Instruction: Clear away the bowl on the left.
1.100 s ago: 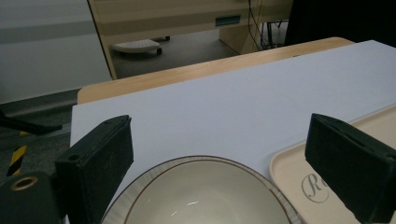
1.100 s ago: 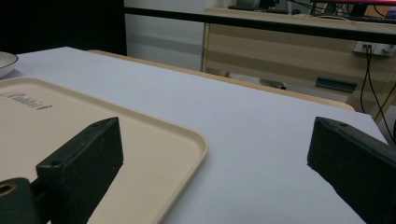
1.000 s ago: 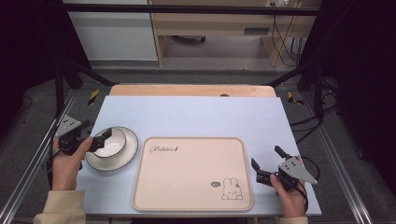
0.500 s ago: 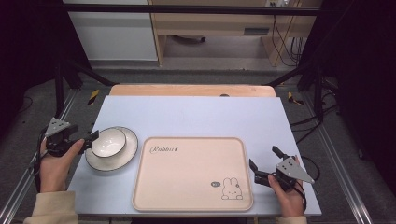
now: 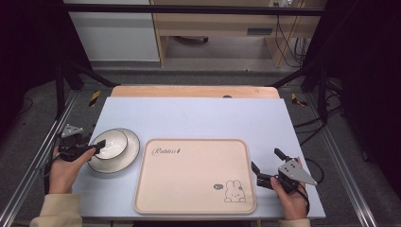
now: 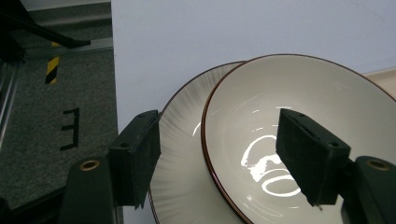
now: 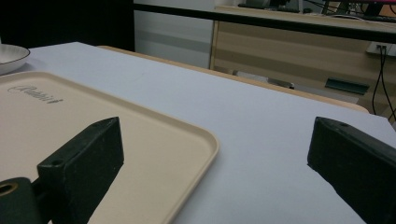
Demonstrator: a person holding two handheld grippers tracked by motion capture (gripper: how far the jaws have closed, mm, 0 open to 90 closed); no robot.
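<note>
Here, white bowl (image 6: 299,140), dark thin rim, glossy inside, on ribbed plate (image 6: 180,154)

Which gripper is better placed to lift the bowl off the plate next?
Left. The left gripper already straddles the bowl rim, its jaws just closing, one inside, one over the plate. The right gripper sits open across the tray, far off.

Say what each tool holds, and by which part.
Nothing gripped yet: the left tool straddles the bowl's near rim, closing, pads apart. The right tool is open.
</note>
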